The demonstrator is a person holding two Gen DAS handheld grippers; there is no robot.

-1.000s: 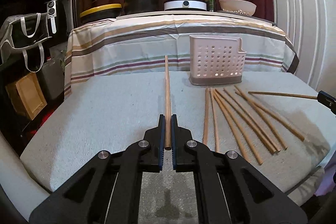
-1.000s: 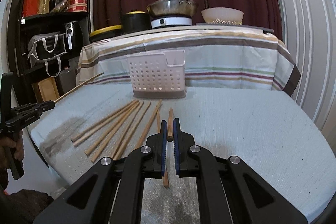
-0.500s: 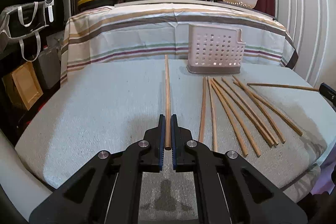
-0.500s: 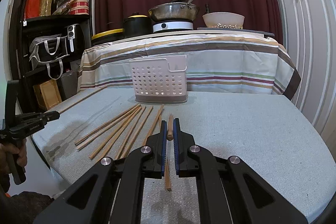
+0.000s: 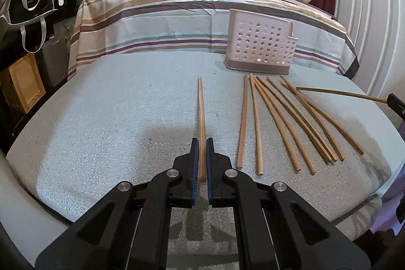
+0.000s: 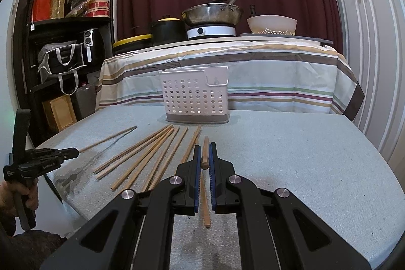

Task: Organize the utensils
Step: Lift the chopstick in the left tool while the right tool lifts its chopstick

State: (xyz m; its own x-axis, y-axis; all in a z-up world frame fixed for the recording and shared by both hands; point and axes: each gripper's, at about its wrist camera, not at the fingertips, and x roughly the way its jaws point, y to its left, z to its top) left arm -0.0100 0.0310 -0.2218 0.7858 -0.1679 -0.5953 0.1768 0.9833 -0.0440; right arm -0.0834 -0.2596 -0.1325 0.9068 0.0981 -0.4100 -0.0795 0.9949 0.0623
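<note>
The grey padded table (image 5: 101,118) has bare surface on its left half in the left wrist view and a wide bare stretch on its right in the right wrist view; its rounded near edge drops off close to both grippers. The perforated utensil caddy (image 6: 195,98) stands upright at the far side, near the striped cloth (image 6: 253,67). Loose chopsticks (image 5: 278,123) fan out on the table just in front of the caddy. The left gripper (image 5: 201,161) pinches a single chopstick (image 5: 201,113) that points away toward the far edge. Only the right wrist view shows the hand (image 6: 15,194) holding that gripper low at the table's left edge. The right gripper (image 6: 204,161) is pressed onto a second chopstick (image 6: 205,194), tilted steeply, with its lower end near the table.
</note>
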